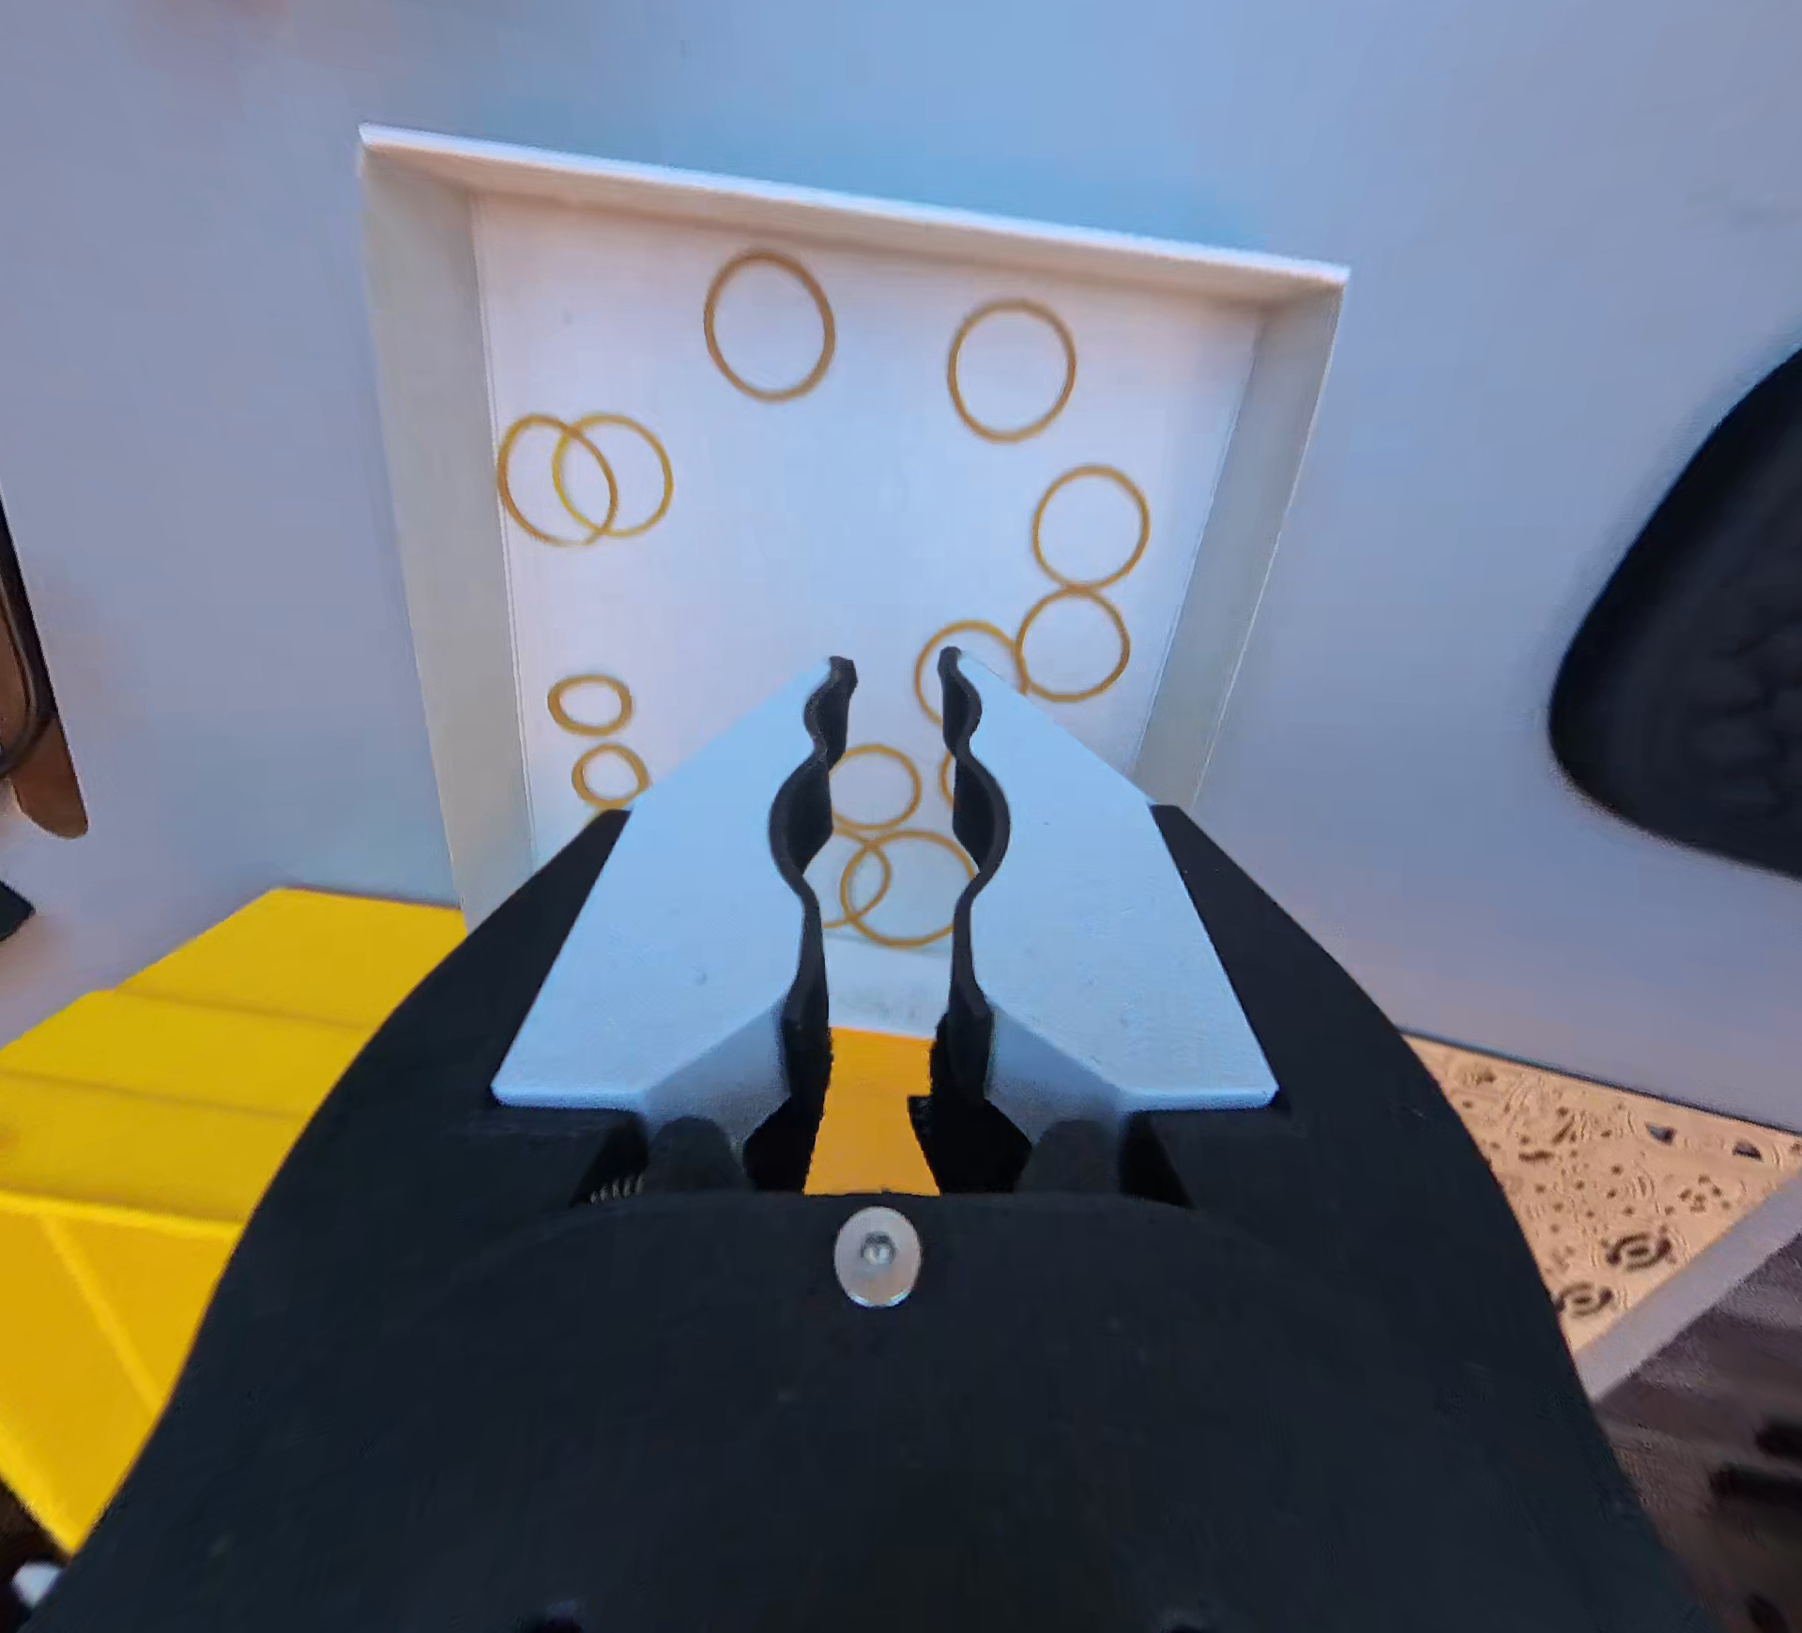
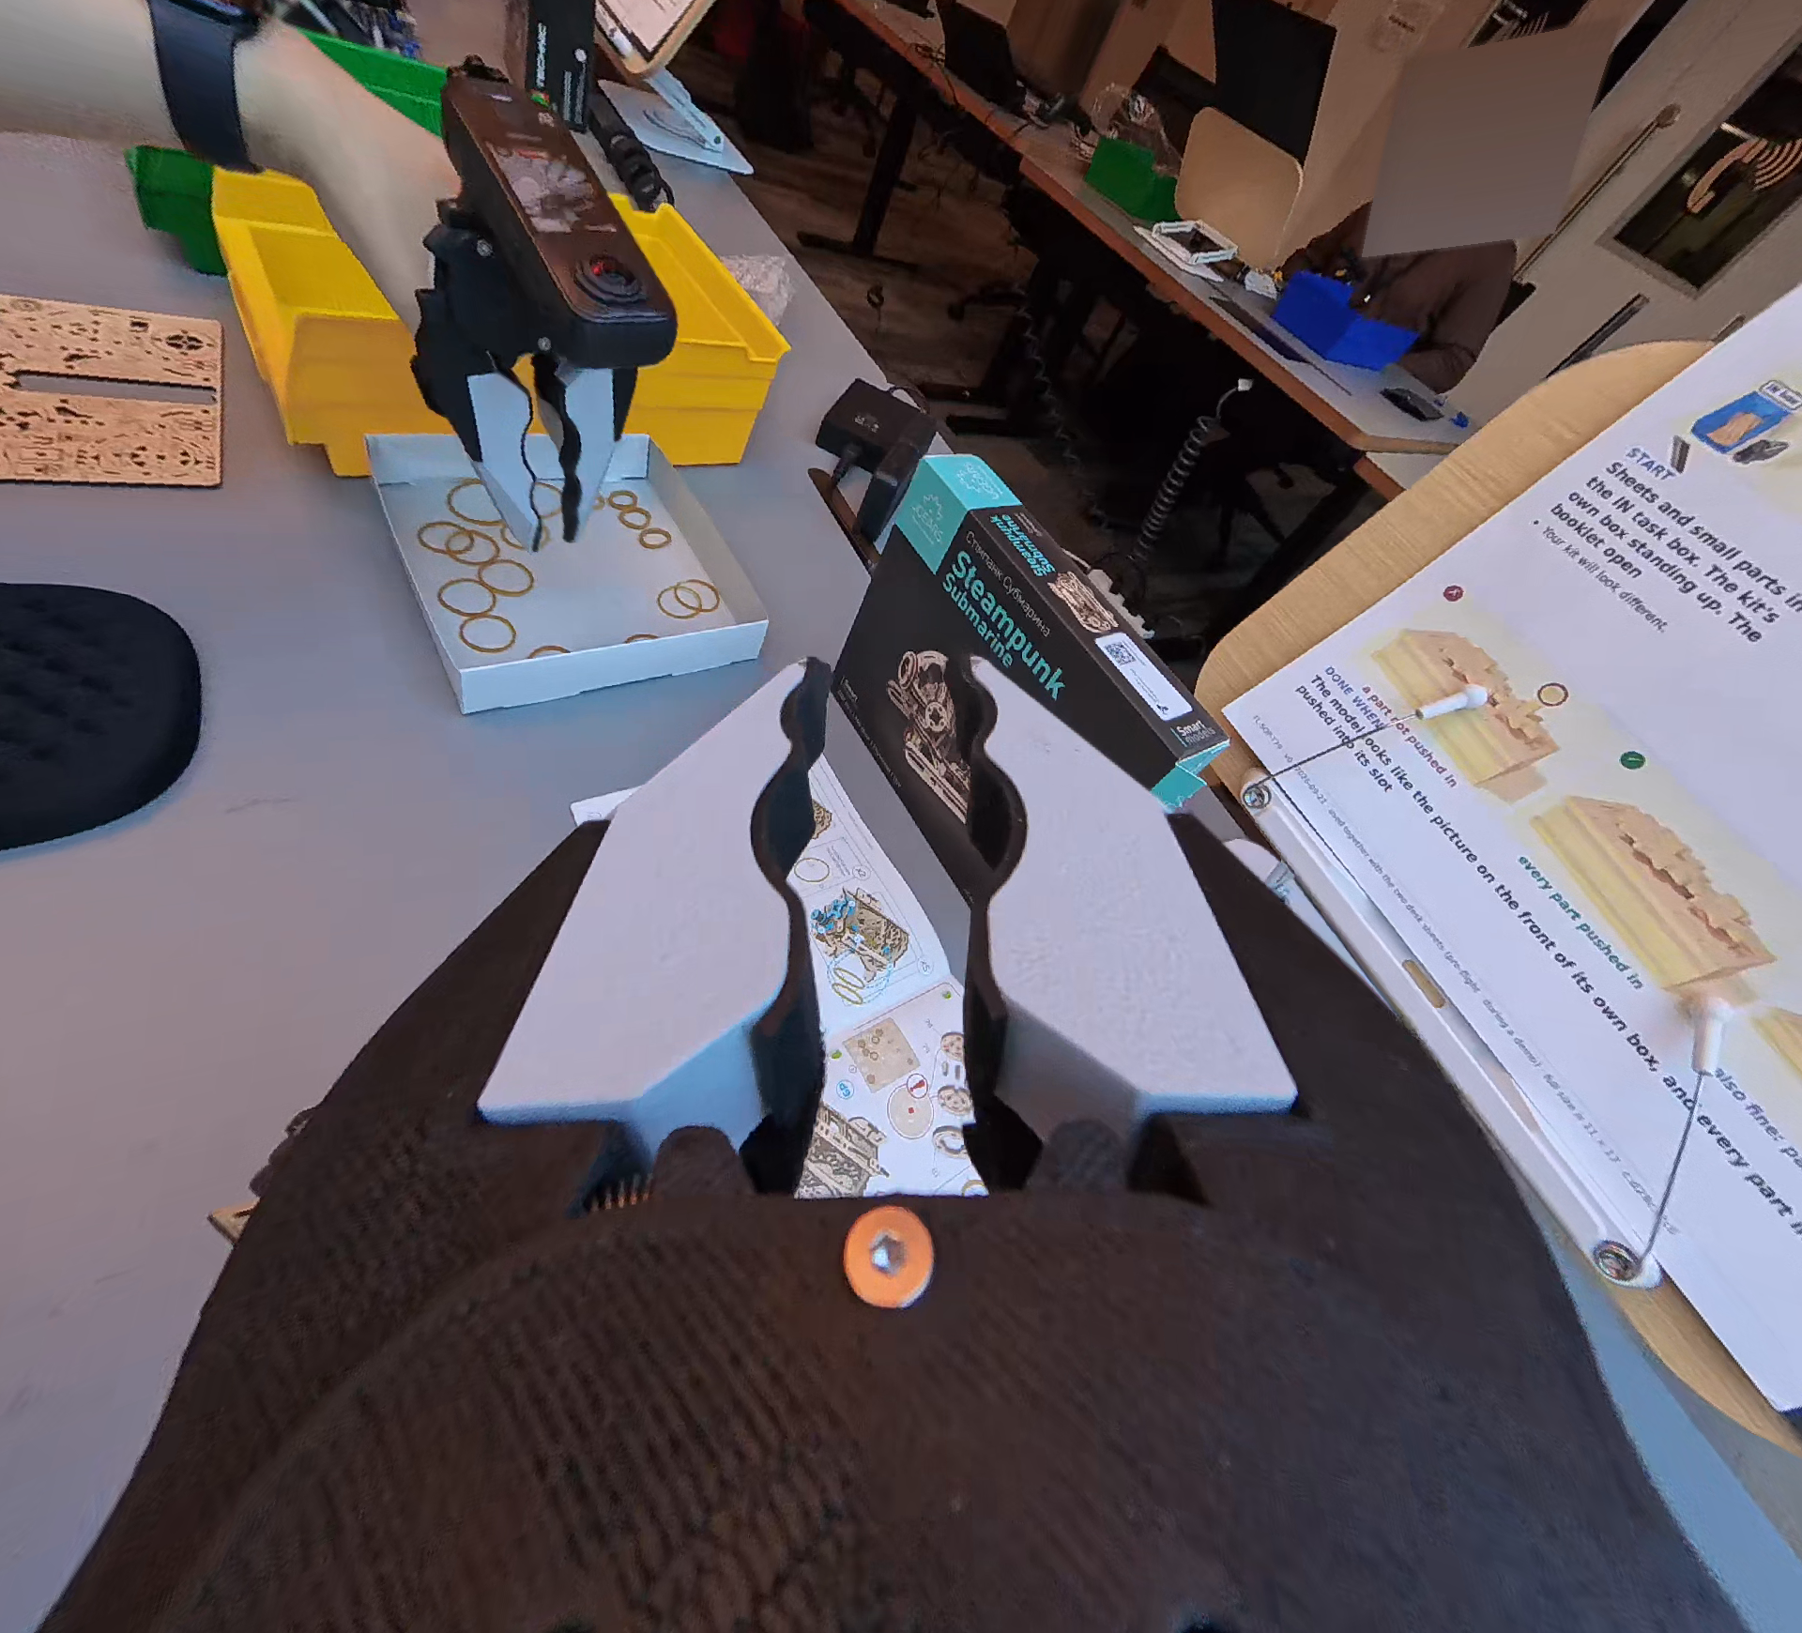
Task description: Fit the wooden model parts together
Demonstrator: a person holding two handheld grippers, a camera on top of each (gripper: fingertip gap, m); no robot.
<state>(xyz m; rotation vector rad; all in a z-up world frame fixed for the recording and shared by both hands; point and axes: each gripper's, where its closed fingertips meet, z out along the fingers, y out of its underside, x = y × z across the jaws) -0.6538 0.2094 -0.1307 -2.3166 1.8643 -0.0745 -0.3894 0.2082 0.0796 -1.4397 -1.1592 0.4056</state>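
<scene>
Left wrist view: the left gripper (image 1: 895,670) is seen pointed down over a shallow white cardboard tray (image 1: 419,436) scattered with thin tan rubber bands (image 1: 768,324). Its white fingers with wavy black pads are parted by a narrow gap and nothing is held between them. One band lies just beyond the tips, at centre frame; others are seen through the gap lower down.

From the right wrist view the same left gripper (image 2: 548,535) is recorded at upper left, tips inside the tray (image 2: 624,670) and very near or on its floor (contact cannot be confirmed). A yellow plastic bin (image 2: 322,358) stands just behind the tray.

The right gripper (image 2: 887,674) is open somewhat wider, also empty, and is raised above a printed instruction booklet (image 2: 858,933) lying flat at lower centre. A dark upright kit box with teal trim (image 2: 1024,679) stands just beyond its tips.

The laser-cut flat plywood sheet of model parts (image 2: 107,387) lies at the left edge of the frame, well apart from both grippers, long axis running left to right.

Judgement: the sheet lies beyond the tray and bin on the left side, so the left gripper is much the nearer. No wooden part is yet in hand.
</scene>
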